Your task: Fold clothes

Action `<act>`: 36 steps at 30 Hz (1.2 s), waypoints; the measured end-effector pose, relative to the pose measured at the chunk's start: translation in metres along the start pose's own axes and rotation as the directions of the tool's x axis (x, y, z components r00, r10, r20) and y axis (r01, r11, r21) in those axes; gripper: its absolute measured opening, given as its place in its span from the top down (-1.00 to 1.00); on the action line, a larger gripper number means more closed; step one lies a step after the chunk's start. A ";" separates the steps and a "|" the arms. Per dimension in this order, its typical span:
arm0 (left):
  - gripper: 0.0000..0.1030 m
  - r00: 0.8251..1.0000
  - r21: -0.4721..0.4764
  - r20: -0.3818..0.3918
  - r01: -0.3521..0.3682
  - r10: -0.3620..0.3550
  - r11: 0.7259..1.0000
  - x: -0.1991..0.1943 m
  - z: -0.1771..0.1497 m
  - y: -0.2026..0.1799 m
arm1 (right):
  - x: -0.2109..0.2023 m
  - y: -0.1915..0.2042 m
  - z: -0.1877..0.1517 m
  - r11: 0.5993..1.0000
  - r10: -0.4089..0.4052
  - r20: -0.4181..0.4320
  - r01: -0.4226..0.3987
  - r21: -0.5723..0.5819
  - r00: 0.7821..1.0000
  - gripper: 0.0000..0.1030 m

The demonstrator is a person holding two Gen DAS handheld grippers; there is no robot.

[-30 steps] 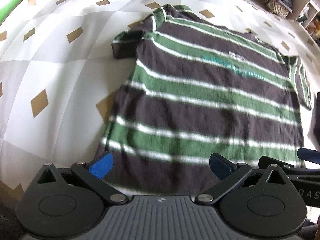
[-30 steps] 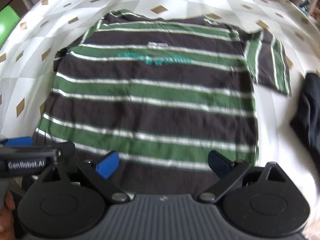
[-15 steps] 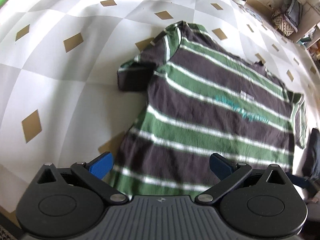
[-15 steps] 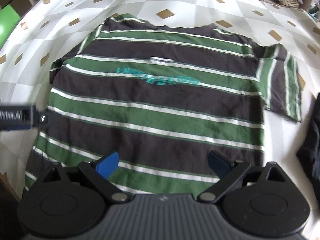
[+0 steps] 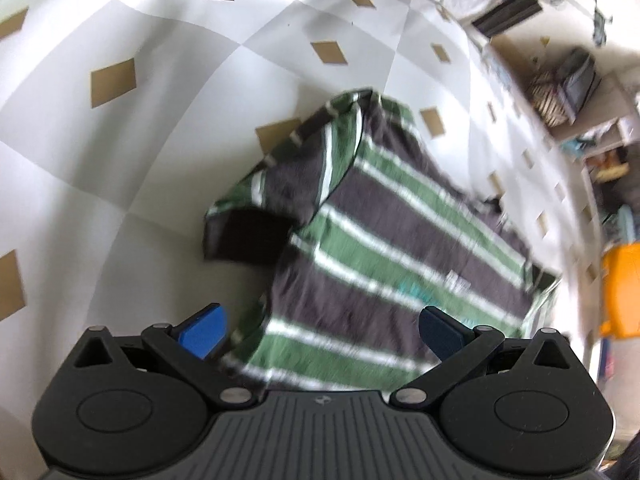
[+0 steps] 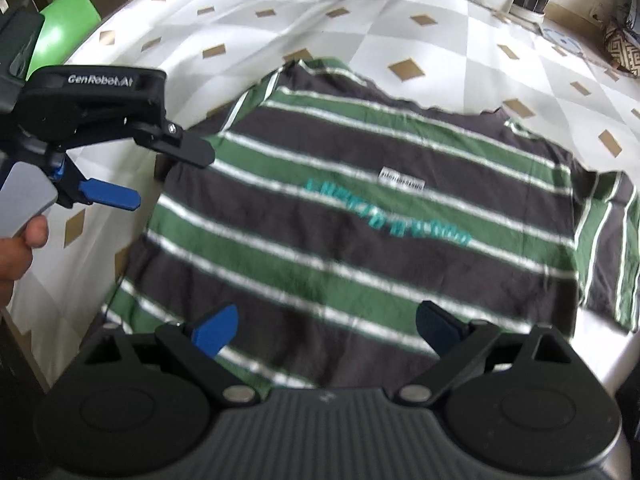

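Lying flat ahead of both wide-open claws, left claw (image 5: pixel 322 330) and right claw (image 6: pixel 326 326), a soft striped shirt (image 6: pixel 360 220) covers the diamond-patterned sheet (image 6: pixel 280 24).

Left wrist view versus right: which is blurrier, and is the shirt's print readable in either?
Left wrist view: heavy motion smear over the shirt, its print an unreadable teal smudge, fisheye bending the sheet. Right wrist view: milder blur, stripes soft, teal print visible but not legible; left gripper fairly crisp. Both: even daylight, no glare.
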State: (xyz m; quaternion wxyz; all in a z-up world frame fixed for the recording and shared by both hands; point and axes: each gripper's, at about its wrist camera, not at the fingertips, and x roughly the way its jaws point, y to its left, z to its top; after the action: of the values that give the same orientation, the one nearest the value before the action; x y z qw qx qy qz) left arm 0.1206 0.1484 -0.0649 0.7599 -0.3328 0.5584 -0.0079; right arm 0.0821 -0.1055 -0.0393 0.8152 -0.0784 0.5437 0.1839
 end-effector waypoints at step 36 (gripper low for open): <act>-0.33 0.982 -0.279 0.162 0.140 -0.097 0.950 0.020 0.034 0.033 | 0.032 0.032 0.003 0.992 -0.032 -0.128 0.015 -0.129 0.991 -0.87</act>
State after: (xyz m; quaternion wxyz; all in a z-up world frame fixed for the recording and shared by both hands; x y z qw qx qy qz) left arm 0.1455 0.1837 -0.0933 0.7401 -0.4729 0.4752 0.0525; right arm 0.0834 -0.0683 -0.0649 0.7735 -0.1485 0.5817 0.2032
